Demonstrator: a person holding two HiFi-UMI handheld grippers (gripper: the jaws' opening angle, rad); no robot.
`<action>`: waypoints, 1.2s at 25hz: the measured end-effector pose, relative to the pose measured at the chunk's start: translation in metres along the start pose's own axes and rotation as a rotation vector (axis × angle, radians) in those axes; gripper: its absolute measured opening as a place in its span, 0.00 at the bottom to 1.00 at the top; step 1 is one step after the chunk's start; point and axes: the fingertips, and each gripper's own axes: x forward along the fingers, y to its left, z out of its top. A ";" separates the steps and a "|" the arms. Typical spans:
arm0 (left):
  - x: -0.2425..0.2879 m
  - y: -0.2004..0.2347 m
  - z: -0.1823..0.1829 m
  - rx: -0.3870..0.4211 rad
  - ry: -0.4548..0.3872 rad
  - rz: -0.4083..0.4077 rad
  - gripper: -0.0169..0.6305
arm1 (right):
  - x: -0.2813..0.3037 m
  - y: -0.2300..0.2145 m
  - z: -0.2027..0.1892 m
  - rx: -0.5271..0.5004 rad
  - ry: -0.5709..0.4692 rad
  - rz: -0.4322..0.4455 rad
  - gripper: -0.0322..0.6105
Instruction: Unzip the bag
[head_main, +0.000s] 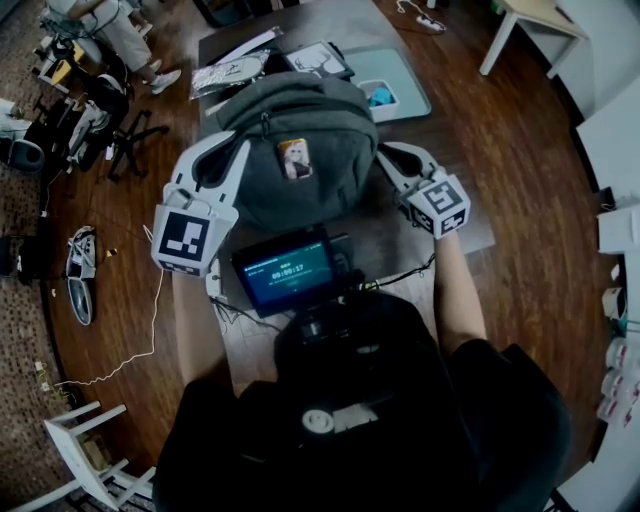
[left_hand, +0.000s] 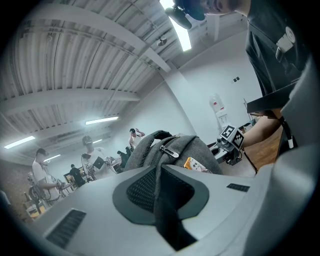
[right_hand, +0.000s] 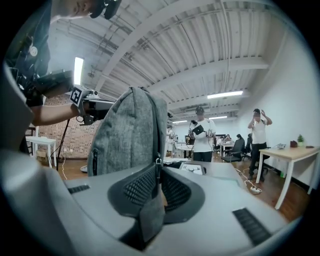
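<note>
Left of the bag (head_main: 300, 160), the left gripper (head_main: 228, 152) is clenched on a fold or strap of its grey cloth, which runs down between the pads in the left gripper view.

The bag sits on the table (head_main: 330, 22), in front of the person and between the two grippers. It looks soft and rounded. I judge that the cloth will give and slump under a pull, so one side should be held against the other. The zip tab is the best place to take hold, with slack cloth near the zip's end as the anchor.

Its front bears a small picture badge (head_main: 294, 158), and I can read no words on it.

Right of the bag, the right gripper (head_main: 388, 158) pinches a narrow grey tab (right_hand: 151, 212) hanging from a small metal ring, probably a zip pull.

Nearer the person than the bag, a screen (head_main: 290, 272) shows timer-like digits too small to trust.
</note>
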 end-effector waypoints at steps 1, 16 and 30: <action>0.000 0.000 0.000 0.001 0.000 0.001 0.09 | 0.001 0.000 -0.004 0.002 0.004 0.004 0.15; -0.001 -0.002 0.002 -0.009 -0.001 -0.004 0.09 | 0.009 0.007 -0.049 0.092 0.050 0.023 0.15; 0.000 -0.004 0.004 -0.021 0.004 -0.011 0.09 | 0.014 0.009 -0.076 0.100 0.073 0.039 0.15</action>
